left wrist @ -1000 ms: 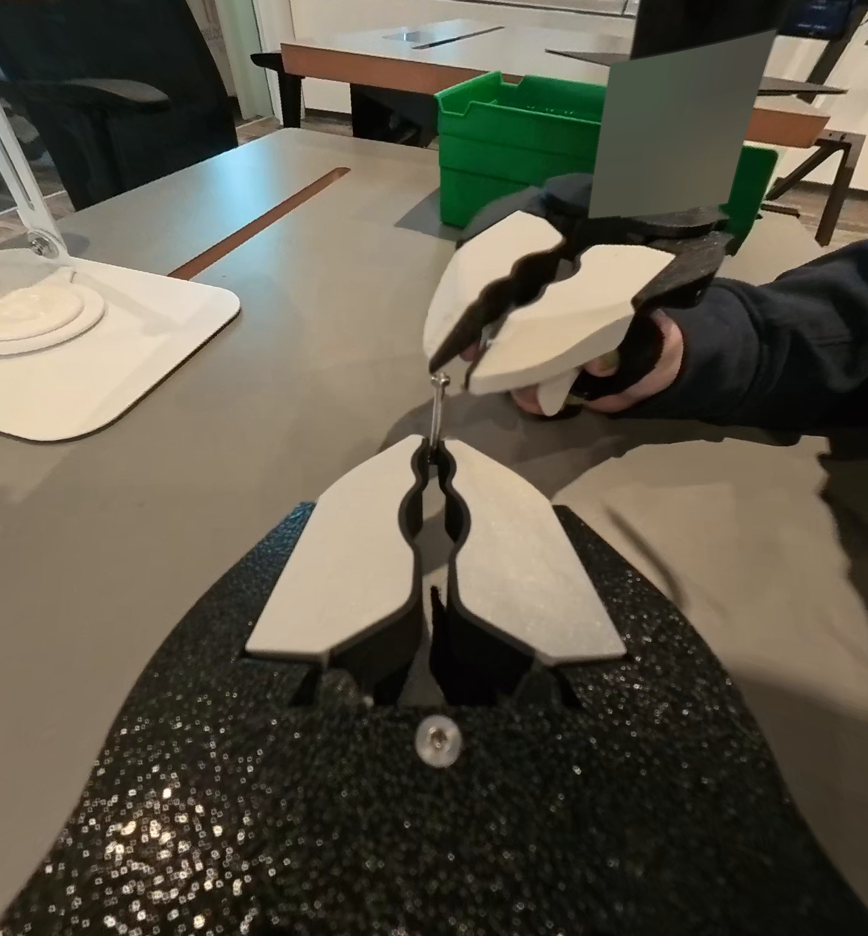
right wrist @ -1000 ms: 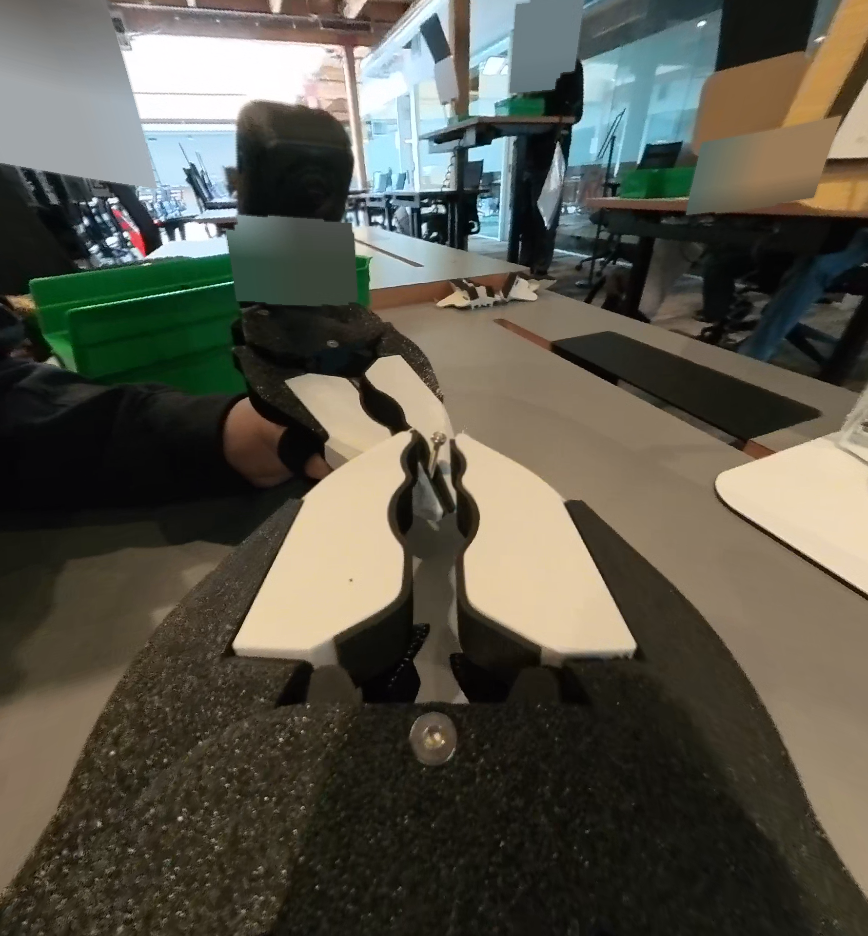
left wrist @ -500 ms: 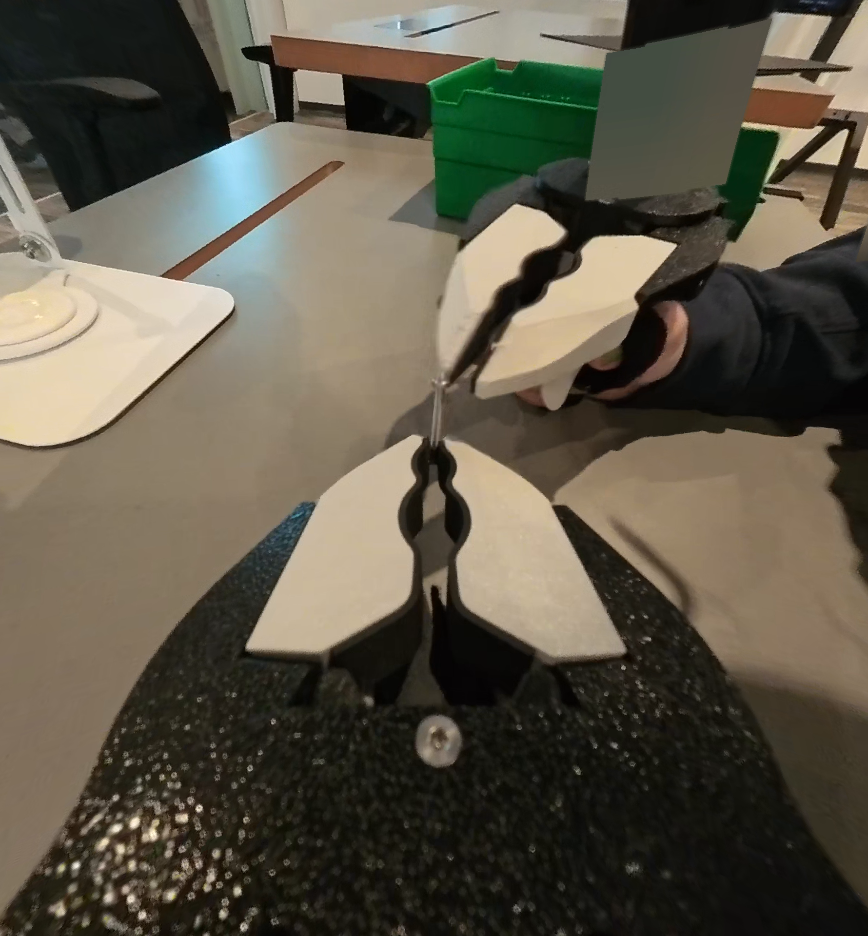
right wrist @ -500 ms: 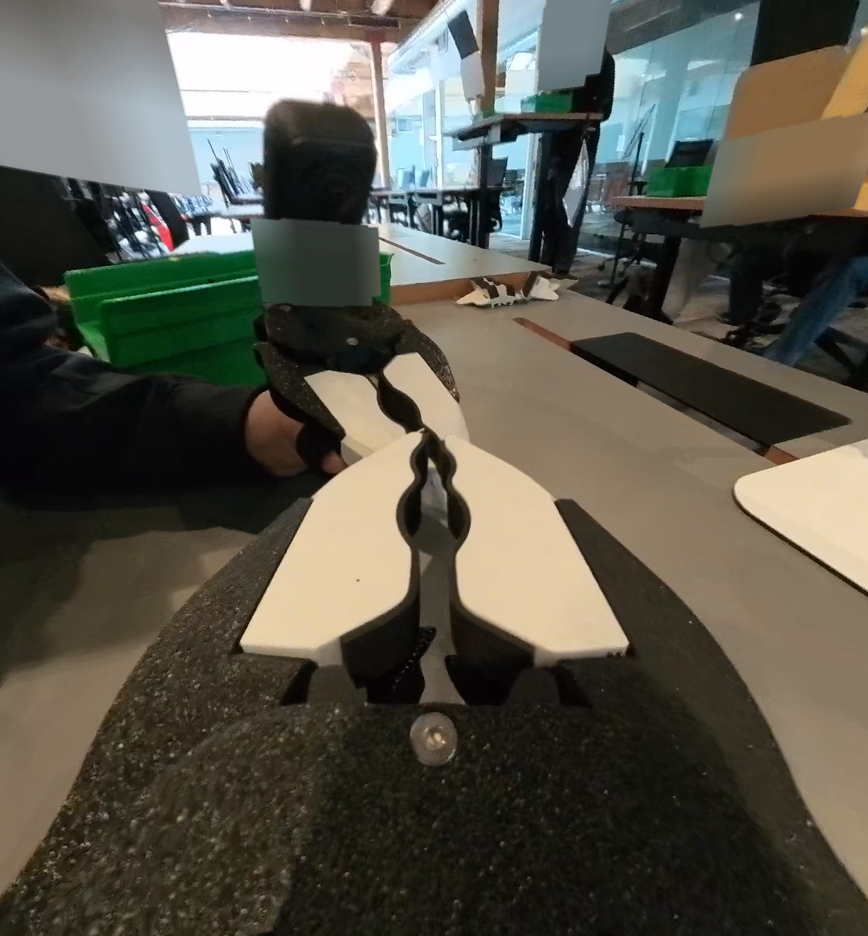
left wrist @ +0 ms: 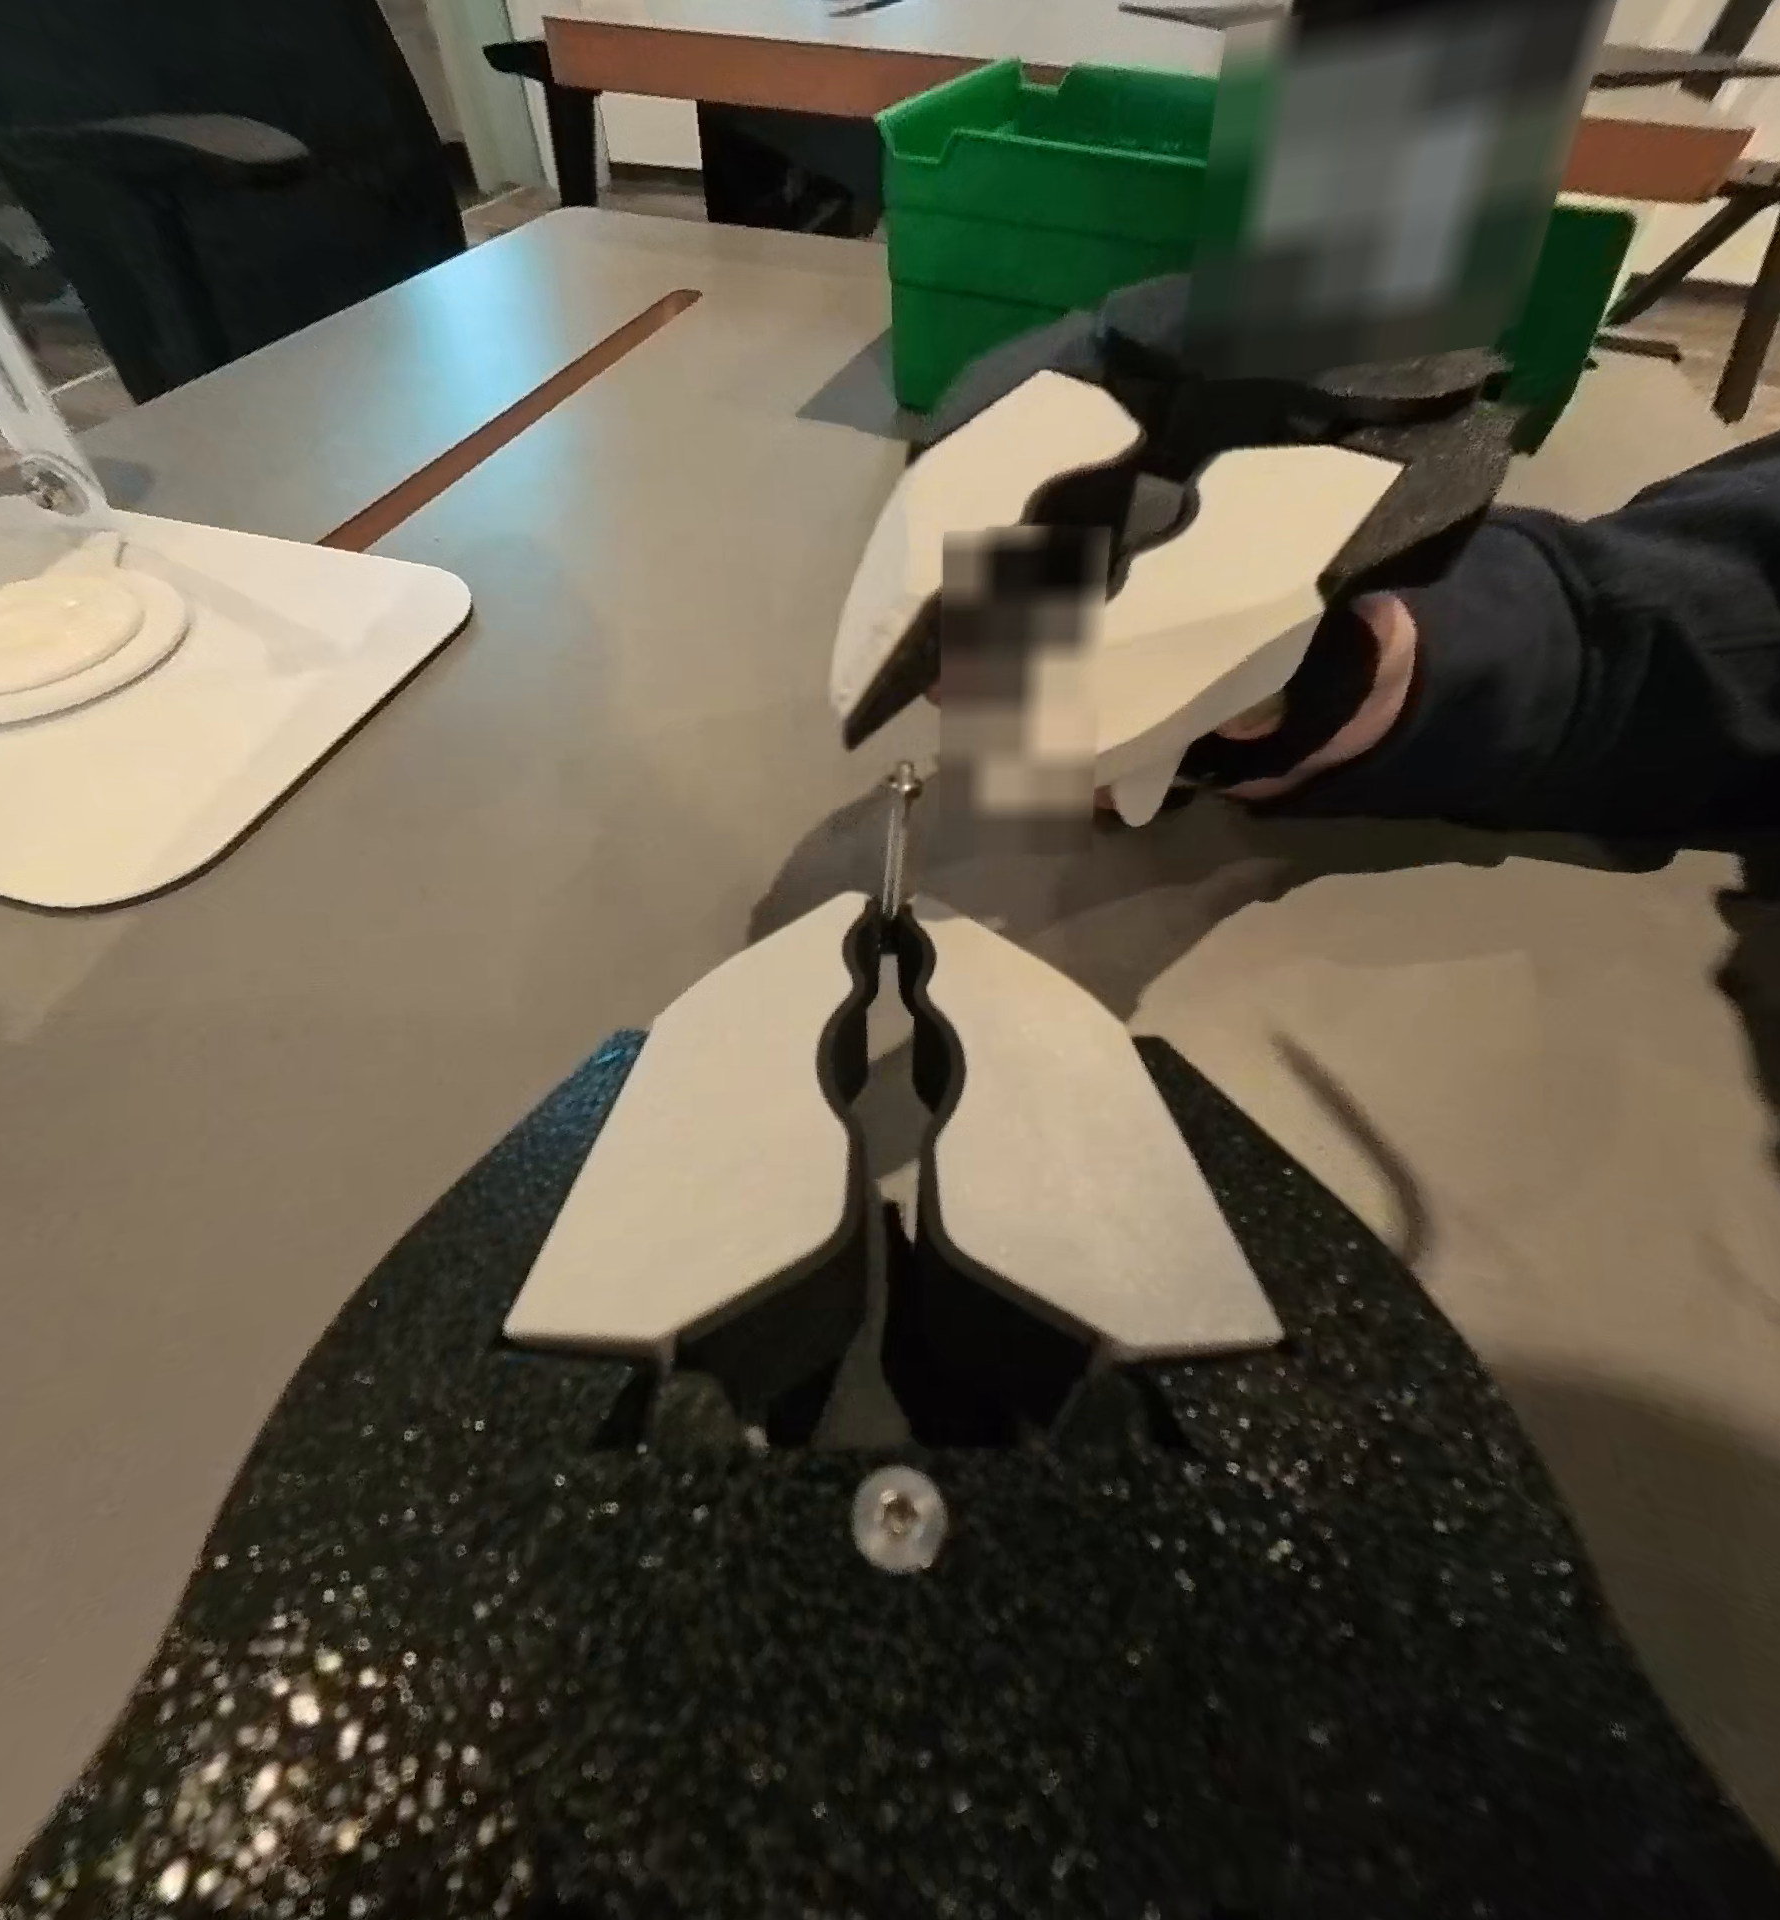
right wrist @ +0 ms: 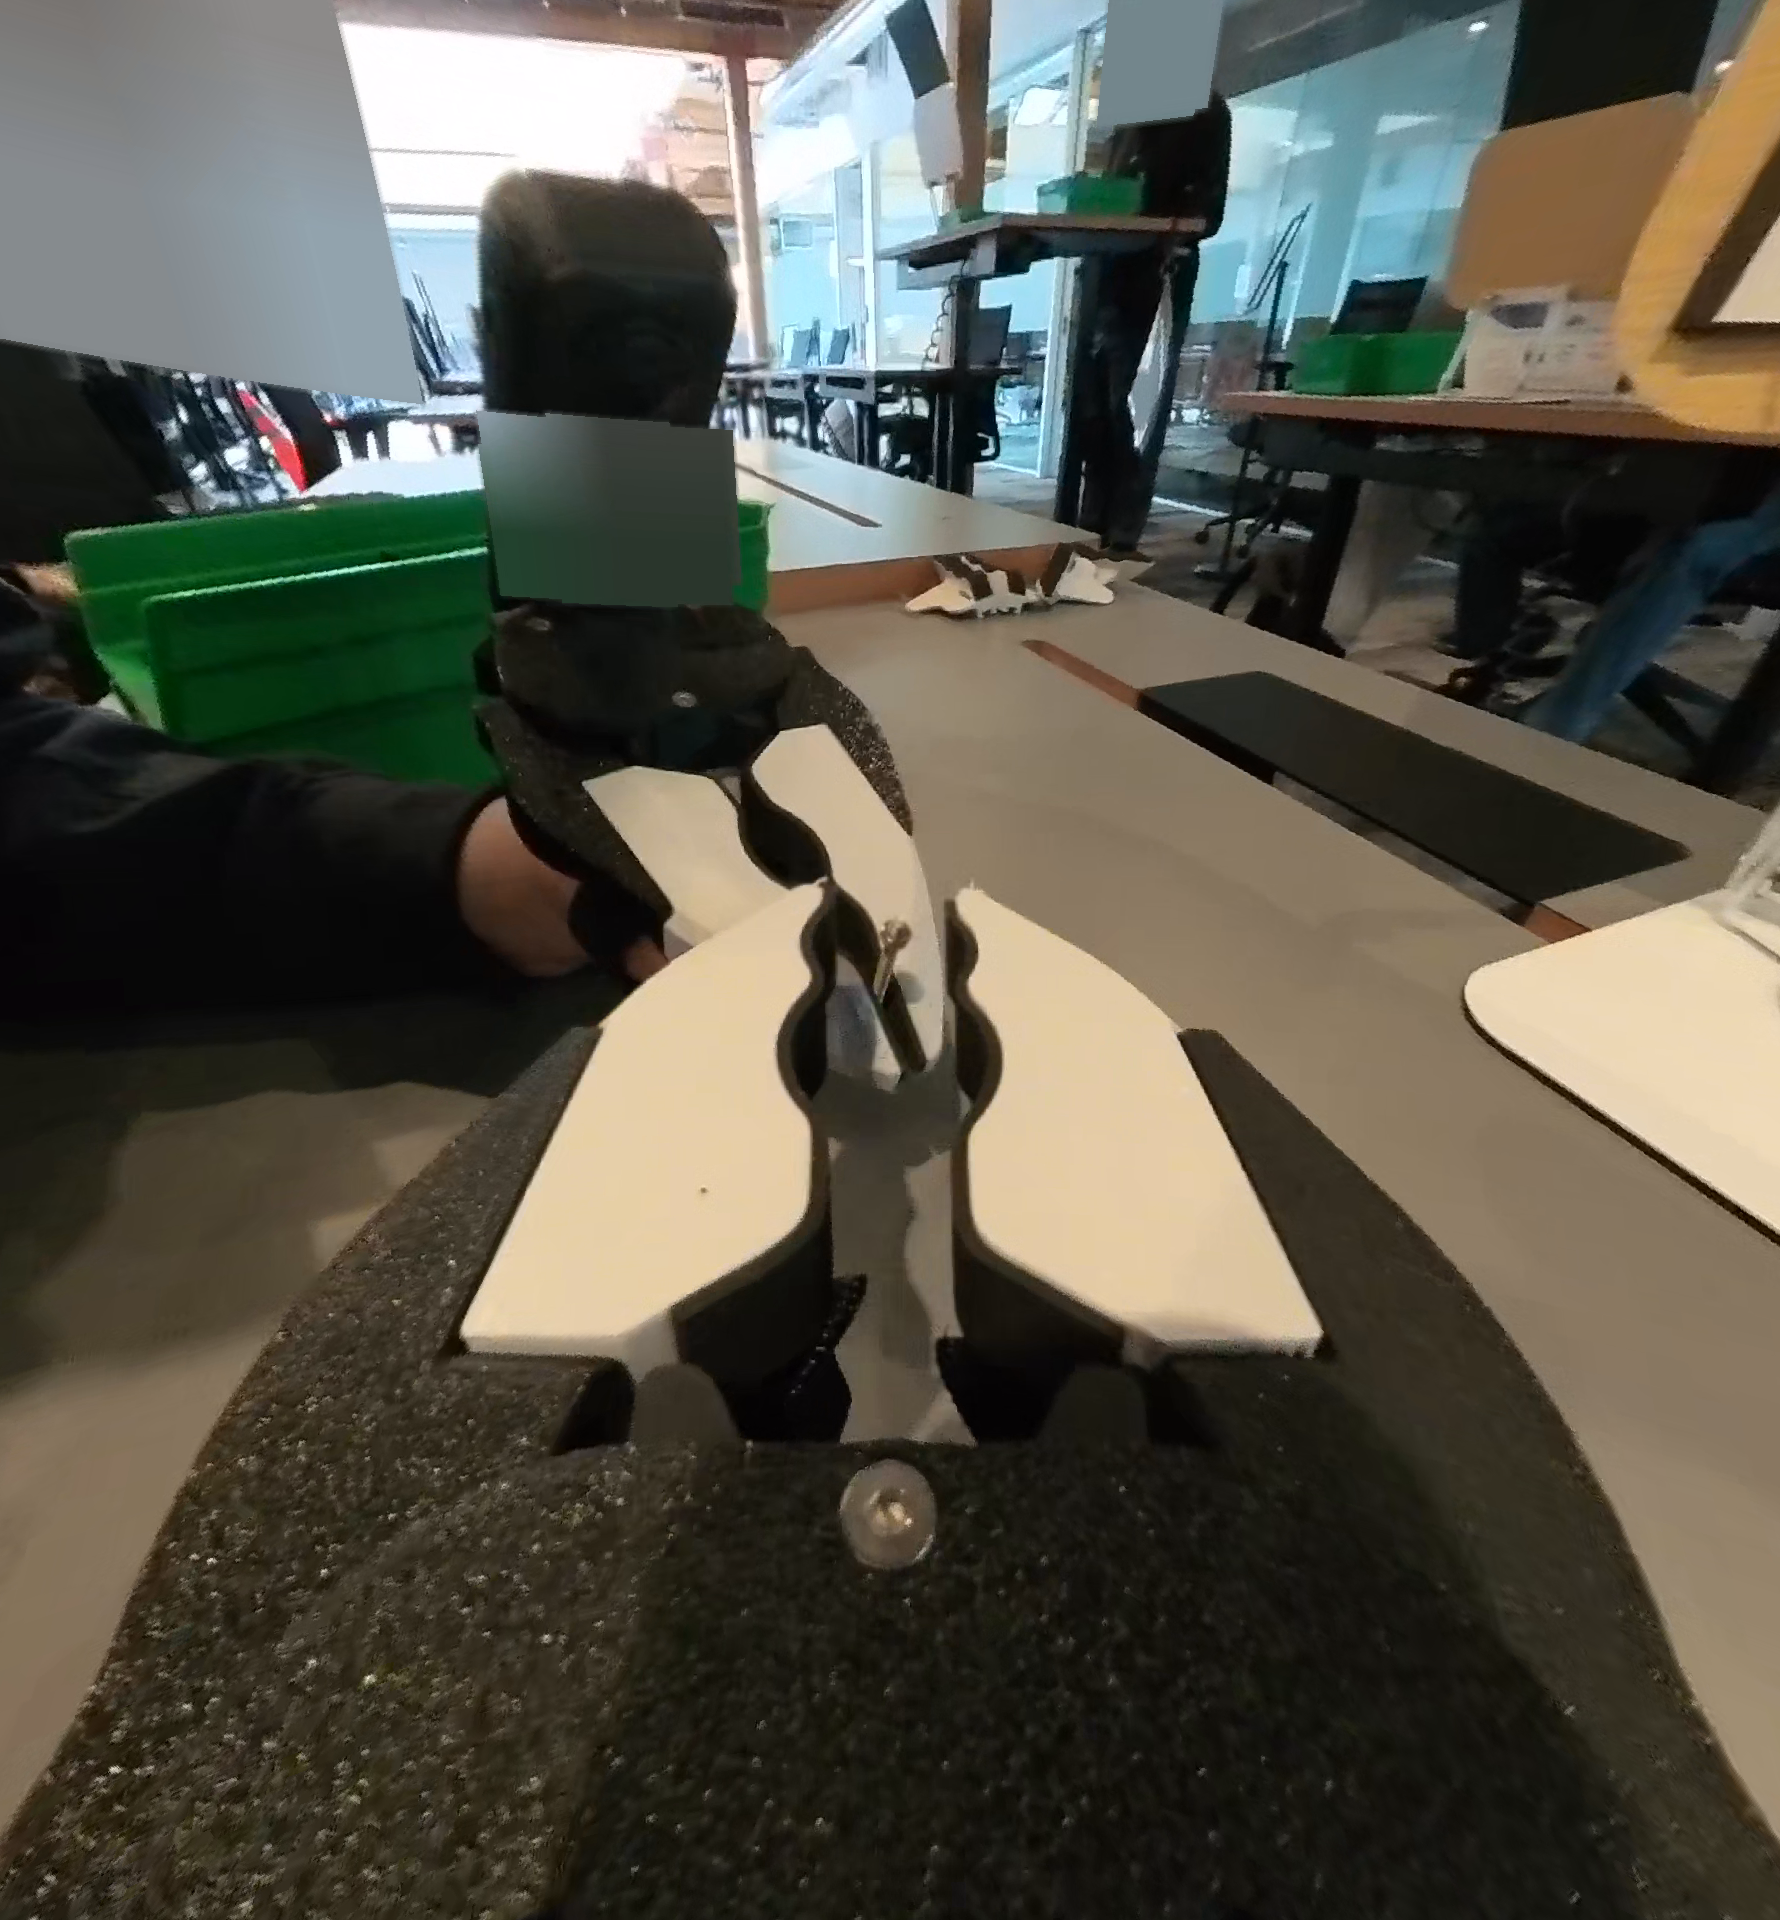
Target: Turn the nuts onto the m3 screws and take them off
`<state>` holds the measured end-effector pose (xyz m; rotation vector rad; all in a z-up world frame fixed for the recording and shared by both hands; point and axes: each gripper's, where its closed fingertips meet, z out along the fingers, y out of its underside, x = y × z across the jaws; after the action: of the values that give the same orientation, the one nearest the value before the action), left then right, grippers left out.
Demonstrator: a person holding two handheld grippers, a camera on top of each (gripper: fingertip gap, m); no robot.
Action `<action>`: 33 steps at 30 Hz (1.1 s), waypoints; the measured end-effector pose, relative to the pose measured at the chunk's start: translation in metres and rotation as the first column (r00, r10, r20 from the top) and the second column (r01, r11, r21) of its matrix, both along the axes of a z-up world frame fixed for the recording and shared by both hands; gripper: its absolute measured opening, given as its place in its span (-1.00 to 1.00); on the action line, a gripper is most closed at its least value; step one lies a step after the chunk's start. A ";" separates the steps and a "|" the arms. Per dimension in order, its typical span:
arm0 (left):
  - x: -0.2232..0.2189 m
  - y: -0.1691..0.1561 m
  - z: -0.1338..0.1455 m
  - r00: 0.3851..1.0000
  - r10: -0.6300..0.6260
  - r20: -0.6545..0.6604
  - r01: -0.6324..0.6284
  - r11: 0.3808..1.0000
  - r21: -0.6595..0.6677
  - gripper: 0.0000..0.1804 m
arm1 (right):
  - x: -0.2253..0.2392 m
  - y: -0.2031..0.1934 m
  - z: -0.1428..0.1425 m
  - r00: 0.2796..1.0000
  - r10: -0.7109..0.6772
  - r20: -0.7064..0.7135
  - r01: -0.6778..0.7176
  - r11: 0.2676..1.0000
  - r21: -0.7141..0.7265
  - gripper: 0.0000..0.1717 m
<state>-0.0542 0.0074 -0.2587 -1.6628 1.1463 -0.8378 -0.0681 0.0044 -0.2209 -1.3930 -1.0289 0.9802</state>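
M3 screw [left wrist: 898, 850]: slim, silvery, upright, its lower end pinched between the left gripper's [left wrist: 888, 920] closed tips. Small metal piece at its top end, probably the nut [left wrist: 905, 798]; too small to be sure. Right gripper [right wrist: 888, 906] stands narrowly open around the screw's top, pads clear of it. Grey table [left wrist: 450, 831] below; green bins [left wrist: 1031, 229] behind.

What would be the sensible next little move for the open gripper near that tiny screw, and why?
Probably bring the right gripper back onto the nut at the top of the screw and close. The left gripper pinches the screw upright by its lower end, while the right gripper's fingers stand apart around it, not touching it.
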 end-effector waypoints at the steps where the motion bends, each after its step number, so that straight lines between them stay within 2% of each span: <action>1: 0.000 0.000 -0.001 1.000 0.000 -0.005 0.000 1.000 0.002 -0.98 | -0.002 -0.002 -0.002 1.000 0.018 0.016 -0.018 1.000 -0.001 -0.77; 3: 0.000 0.000 0.001 1.000 -0.005 0.007 0.005 1.000 -0.006 -0.98 | -0.001 -0.008 -0.002 0.998 0.053 0.021 -0.053 0.999 -0.001 -0.78; 5: -0.001 0.001 0.003 1.000 0.003 0.023 -0.003 1.000 -0.008 -0.98 | 0.003 -0.015 0.000 0.994 0.107 -0.001 -0.107 0.994 -0.015 -0.91; 8: -0.002 0.001 0.003 0.999 0.001 0.035 -0.001 1.000 -0.018 -0.98 | 0.004 -0.003 -0.001 1.000 0.031 0.003 -0.031 0.999 -0.028 -0.73; 10: -0.002 0.001 0.003 0.999 0.001 0.033 0.000 1.000 -0.017 -0.98 | 0.001 0.000 -0.004 0.999 0.018 0.029 -0.018 1.000 -0.015 -0.67; 11: -0.002 0.001 0.003 0.999 0.002 0.032 -0.002 1.000 -0.018 -0.98 | -0.001 -0.003 -0.006 0.998 0.041 0.045 -0.040 0.999 -0.011 -0.69; 14: -0.003 0.002 0.005 0.999 0.006 0.051 -0.005 1.000 -0.027 -0.98 | -0.001 -0.019 -0.005 0.990 0.130 0.047 -0.130 0.991 0.001 -0.93; 15: -0.004 0.002 0.006 0.998 0.006 0.062 -0.004 0.999 -0.033 -0.98 | 0.000 -0.018 -0.004 0.992 0.120 0.036 -0.120 0.993 0.003 -0.91; 19: -0.003 0.001 0.005 0.999 -0.002 0.053 0.004 0.999 -0.032 -0.98 | -0.002 0.000 -0.003 0.999 0.030 0.017 -0.030 0.999 -0.021 -0.65; 24: -0.003 0.001 0.006 0.998 -0.002 0.059 0.004 1.000 -0.030 -0.98 | -0.005 -0.014 -0.007 0.992 0.113 0.048 -0.112 0.993 -0.030 -0.72; 25: -0.003 0.001 0.006 0.998 0.003 0.056 -0.001 1.000 -0.029 -0.98 | -0.002 -0.018 -0.003 0.991 0.135 0.023 -0.134 0.991 -0.020 -0.85; 27: -0.002 0.001 0.005 0.999 -0.004 0.050 0.006 1.000 -0.030 -0.98 | 0.003 -0.009 0.002 0.998 0.063 -0.016 -0.063 0.998 -0.009 -0.78; 30: -0.002 0.000 0.003 0.999 -0.006 0.032 0.006 1.000 -0.021 -0.98 | -0.004 0.000 -0.002 0.999 0.050 0.006 -0.050 0.998 -0.039 -0.61; 33: -0.002 0.001 0.004 0.999 -0.001 0.042 0.002 1.000 -0.024 -0.98 | -0.010 -0.008 -0.006 0.994 0.107 0.033 -0.105 0.993 -0.050 -0.66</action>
<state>-0.0565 0.0081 -0.2549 -1.6568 1.1127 -0.8871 -0.0776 -0.0038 -0.2265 -1.4112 -1.1216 1.0675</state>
